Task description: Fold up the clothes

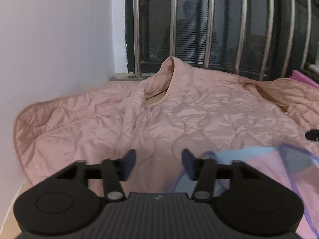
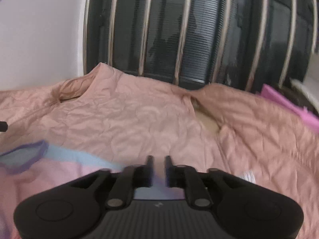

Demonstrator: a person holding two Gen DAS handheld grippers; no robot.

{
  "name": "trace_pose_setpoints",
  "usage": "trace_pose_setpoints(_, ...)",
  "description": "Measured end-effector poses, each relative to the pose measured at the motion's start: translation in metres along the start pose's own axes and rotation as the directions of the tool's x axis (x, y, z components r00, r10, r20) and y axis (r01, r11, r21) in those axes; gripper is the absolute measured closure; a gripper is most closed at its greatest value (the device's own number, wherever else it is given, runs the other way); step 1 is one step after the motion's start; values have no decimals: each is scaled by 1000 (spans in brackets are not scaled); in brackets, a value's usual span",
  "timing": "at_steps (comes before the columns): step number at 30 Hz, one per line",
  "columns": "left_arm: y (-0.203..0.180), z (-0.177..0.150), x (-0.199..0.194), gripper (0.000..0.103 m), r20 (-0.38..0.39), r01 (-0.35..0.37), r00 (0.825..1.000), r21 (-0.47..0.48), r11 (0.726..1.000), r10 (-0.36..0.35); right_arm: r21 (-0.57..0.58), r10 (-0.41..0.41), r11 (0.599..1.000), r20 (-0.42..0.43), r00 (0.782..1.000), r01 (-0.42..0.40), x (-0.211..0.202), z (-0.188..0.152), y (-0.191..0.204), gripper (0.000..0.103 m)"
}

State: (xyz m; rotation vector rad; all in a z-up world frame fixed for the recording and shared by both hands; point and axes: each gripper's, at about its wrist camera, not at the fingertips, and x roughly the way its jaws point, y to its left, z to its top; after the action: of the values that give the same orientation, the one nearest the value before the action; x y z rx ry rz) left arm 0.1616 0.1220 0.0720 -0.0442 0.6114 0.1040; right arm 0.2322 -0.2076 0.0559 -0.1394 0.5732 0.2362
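Observation:
A pink quilted jacket [image 1: 179, 115] lies spread flat, collar toward the barred window; it also shows in the right wrist view [image 2: 139, 119]. A thin pink and light-blue garment with purple trim [image 1: 269, 171] lies over its near part, also seen in the right wrist view [image 2: 49, 169]. My left gripper [image 1: 158, 163] is open and empty, just above the jacket at the thin garment's left edge. My right gripper [image 2: 159, 169] has its jaws nearly together, with the thin garment's cloth showing in the narrow gap; I cannot tell if it is pinched.
A white wall [image 1: 49, 39] stands on the left. A dark window with metal bars [image 1: 219, 25] runs along the back. A magenta cloth [image 2: 289, 103] lies at the far right. The other gripper's black tip [image 1: 312, 135] shows at the right edge.

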Motion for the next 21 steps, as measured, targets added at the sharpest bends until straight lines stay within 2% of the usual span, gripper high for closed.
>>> trace_pose_setpoints(1,8,-4,-12,48,-1,16,1000,-6,1000,-16,35,32,999,10,999,-33,-18,-11,-4,72)
trace_pose_setpoints(4,29,-31,-48,44,-20,41,999,-34,999,-42,137,143,980,34,989,-146,-72,-48,-13,70)
trace_pose_setpoints(6,34,-57,-65,44,-53,9,999,-4,1000,-9,145,235,962,-2,972,-233,-98,-80,-2,71)
trace_pose_setpoints(8,38,-73,-71,44,-68,-17,998,17,1000,18,137,256,959,-37,966,-249,-113,-105,13,71)
trace_pose_setpoints(11,48,-84,-64,44,-107,-8,994,-43,999,4,130,269,958,-94,958,-256,-121,-131,31,71)
trace_pose_setpoints(12,48,-85,-60,44,-118,-13,993,-48,999,7,121,258,962,-114,959,-244,-119,-137,37,71)
trace_pose_setpoints(13,47,-84,-56,45,-125,-25,992,-41,999,20,98,239,968,-99,966,-229,-121,-140,41,75)
trace_pose_setpoints(14,46,-85,-53,47,-129,-40,991,-33,999,35,74,212,976,-99,972,-205,-122,-140,44,92)
trace_pose_setpoints(15,45,-85,-52,62,-130,-39,991,-26,999,35,71,190,980,-98,977,-183,-122,-140,45,103)
trace_pose_setpoints(16,46,-85,-51,91,-133,-32,991,-36,999,27,79,185,981,-101,978,-177,-120,-138,41,103)
trace_pose_setpoints(17,49,-85,-49,101,-149,-24,989,-65,998,14,78,146,987,-100,984,-139,-120,-136,37,103)
trace_pose_setpoints(19,54,-87,-51,102,-168,13,985,-140,990,-36,83,-11,996,-69,998,17,-122,-130,20,103)
trace_pose_setpoints(21,52,-90,-61,102,-158,68,983,-149,986,-92,118,-155,980,-39,987,158,-127,-123,-5,103)
